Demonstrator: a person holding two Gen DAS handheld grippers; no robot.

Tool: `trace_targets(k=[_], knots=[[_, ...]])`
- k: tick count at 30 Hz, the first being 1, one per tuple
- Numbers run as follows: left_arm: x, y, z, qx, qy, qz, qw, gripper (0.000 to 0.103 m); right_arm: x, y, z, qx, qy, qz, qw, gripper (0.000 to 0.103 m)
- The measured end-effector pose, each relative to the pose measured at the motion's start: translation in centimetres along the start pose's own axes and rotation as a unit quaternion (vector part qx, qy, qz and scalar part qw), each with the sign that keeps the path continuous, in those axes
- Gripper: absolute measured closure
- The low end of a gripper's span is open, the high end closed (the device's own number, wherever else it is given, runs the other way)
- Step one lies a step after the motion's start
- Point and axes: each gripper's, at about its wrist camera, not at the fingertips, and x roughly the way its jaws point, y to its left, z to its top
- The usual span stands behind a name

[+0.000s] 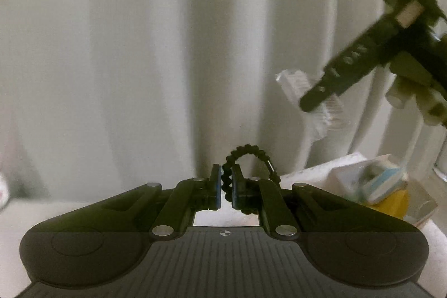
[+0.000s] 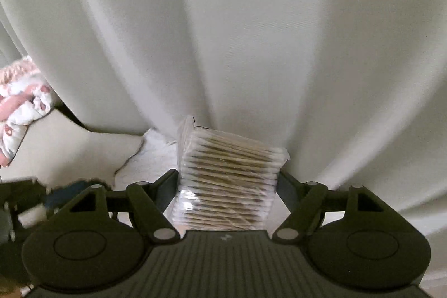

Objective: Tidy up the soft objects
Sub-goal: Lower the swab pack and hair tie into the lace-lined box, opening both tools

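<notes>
My left gripper (image 1: 226, 187) is shut on a black beaded hair tie (image 1: 252, 158), whose loop arcs up and to the right of the fingertips. My right gripper (image 2: 227, 180) is shut on a clear plastic pack of cotton swabs (image 2: 227, 180), held between its fingers in front of a white curtain. In the left wrist view the right gripper (image 1: 315, 99) shows at the upper right, tilted, with the swab pack (image 1: 301, 85) in its grip.
A white curtain (image 1: 139, 60) fills the background of both views. A pile of white paper and a blue and yellow packet (image 1: 377, 186) lies at the right. A pink patterned cloth (image 2: 19, 102) and a white towel (image 2: 151, 158) are at the left of the right wrist view.
</notes>
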Motion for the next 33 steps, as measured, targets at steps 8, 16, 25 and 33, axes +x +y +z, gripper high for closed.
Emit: trace_targets(k=[8, 16, 25, 33], knots=[[4.3, -11.1, 3.2, 0.052, 0.028, -0.095, 0.9937, 0.093, -8.1, -11.0, -7.7, 0.094, -0.049, -0.029, 0.994, 0.027], [10.0, -18.4, 1.6, 0.023, 0.104, -0.191, 0.9757, 0.093, -7.0, -18.6, -13.5, 0.16, -0.015, -0.03, 0.987, 0.027], [11.4, -18.0, -0.8, 0.004, 0.135, -0.205, 0.9695, 0.077, 0.8, -19.5, -14.6, 0.186, 0.032, 0.014, 0.982, 0.027], [7.1, -15.5, -0.4, -0.024, 0.094, -0.195, 0.9761, 0.077, 6.4, -17.0, -14.2, 0.172, 0.072, 0.022, 0.982, 0.027]])
